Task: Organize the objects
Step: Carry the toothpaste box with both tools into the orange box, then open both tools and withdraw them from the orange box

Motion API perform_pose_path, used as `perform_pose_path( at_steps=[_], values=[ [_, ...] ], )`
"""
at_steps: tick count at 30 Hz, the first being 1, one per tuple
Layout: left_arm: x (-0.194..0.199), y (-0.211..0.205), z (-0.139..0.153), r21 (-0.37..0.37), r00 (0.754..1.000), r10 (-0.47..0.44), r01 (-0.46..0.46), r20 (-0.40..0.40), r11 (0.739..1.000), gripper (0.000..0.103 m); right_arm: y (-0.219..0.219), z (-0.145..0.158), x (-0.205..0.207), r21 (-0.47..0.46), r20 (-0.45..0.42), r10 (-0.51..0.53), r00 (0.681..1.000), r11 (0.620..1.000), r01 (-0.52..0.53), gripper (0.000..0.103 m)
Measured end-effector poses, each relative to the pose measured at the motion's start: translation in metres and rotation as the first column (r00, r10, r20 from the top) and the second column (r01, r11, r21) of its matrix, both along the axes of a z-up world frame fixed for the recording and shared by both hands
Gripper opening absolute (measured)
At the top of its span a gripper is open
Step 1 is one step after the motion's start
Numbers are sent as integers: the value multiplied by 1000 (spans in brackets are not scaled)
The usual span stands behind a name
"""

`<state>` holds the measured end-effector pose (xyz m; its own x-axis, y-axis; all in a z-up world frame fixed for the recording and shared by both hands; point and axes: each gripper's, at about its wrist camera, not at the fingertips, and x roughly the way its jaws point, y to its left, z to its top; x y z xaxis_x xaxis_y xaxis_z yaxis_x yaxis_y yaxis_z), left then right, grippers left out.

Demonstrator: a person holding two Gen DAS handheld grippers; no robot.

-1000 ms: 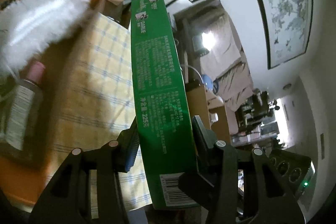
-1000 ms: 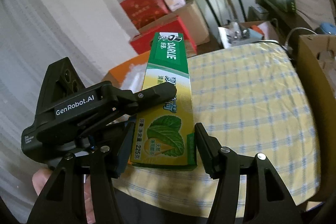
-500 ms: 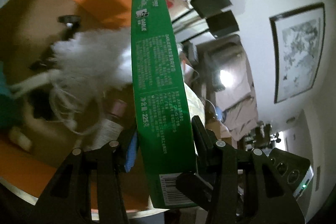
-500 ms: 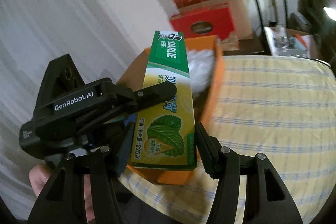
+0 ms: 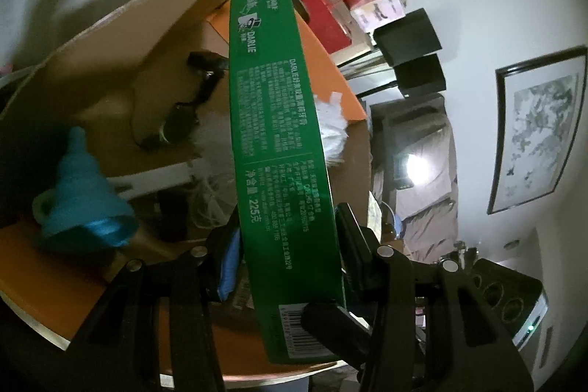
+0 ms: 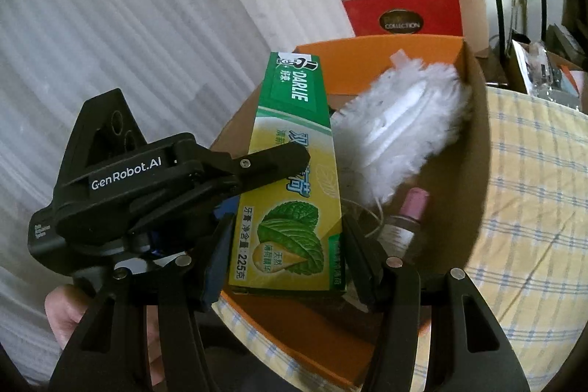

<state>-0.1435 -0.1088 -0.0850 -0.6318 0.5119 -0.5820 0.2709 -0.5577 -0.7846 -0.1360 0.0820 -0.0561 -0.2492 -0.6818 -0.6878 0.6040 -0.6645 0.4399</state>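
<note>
A green and yellow Darlie toothpaste box (image 5: 279,149) is clamped in both grippers. My left gripper (image 5: 288,245) is shut on its narrow sides near the barcode end. My right gripper (image 6: 286,248) is shut on the same box (image 6: 294,179) across its wide face. The left gripper's body (image 6: 147,186) shows in the right wrist view, gripping from the left. The box hangs over an open orange cardboard box (image 6: 474,171), also seen in the left wrist view (image 5: 110,68).
Inside the orange box lie a white fluffy duster (image 6: 400,127), a pink-capped bottle (image 6: 408,219), a blue silicone funnel (image 5: 81,193) and a dark corded item (image 5: 180,123). A yellow checked cloth (image 6: 533,208) covers the table at right. Red gift boxes (image 6: 400,13) stand behind.
Both grippers have carried the toothpaste box leftward from above the checked cloth to over the open orange box. The grips have not changed.
</note>
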Motion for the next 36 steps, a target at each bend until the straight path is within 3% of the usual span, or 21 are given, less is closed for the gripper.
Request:
perform_pose_path(
  at_steps=[3,5,8,10,14,19,21,22,23,24,28,31,33,36],
  values=[
    [3,-6,2,-21,1000,5,-4,10,1000,43,-7,-4,1,11,0,10,1000,1000,-10,58],
    [8,-11,4,-39,1000,10,-10,8,999,49,-11,-5,4,22,-4,14,1000,1000,-14,58],
    [16,-17,13,-78,1000,28,-27,5,997,64,-15,-9,6,42,-11,21,1000,999,-21,58],
    [23,-20,25,-118,999,48,-49,-15,992,80,-18,-13,8,67,-20,22,1000,998,-21,58],
    [38,-24,47,-182,996,59,-70,-62,981,83,-23,-17,11,110,-44,25,999,994,-20,58],
    [49,-23,65,-292,997,54,-70,-64,954,83,-34,-21,16,171,-84,40,996,985,-25,59],
    [54,-20,68,-304,997,43,-59,-61,951,83,-38,-23,18,187,-98,46,994,982,-27,59],
    [55,-19,68,-306,998,36,-52,-58,951,83,-39,-25,19,193,-103,43,994,981,-23,61],
    [55,-18,70,-313,998,34,-50,-56,948,83,-40,-26,16,195,-103,36,994,981,-15,71],
    [56,-17,71,-324,998,35,-50,-55,945,84,-39,-26,16,191,-102,26,994,982,-6,76],
    [62,-14,68,-369,999,31,-45,-44,928,84,-32,-19,20,168,-107,24,994,986,-6,77],
    [70,-11,72,-397,998,26,-46,-53,917,85,-23,-8,25,147,-118,12,993,989,6,83],
    [75,-8,77,-424,998,22,-47,-64,904,94,-15,1,28,125,-127,4,992,992,12,83],
    [85,-1,86,-477,996,12,-53,-87,877,96,1,14,34,106,-150,-19,989,994,35,85]
  ],
)
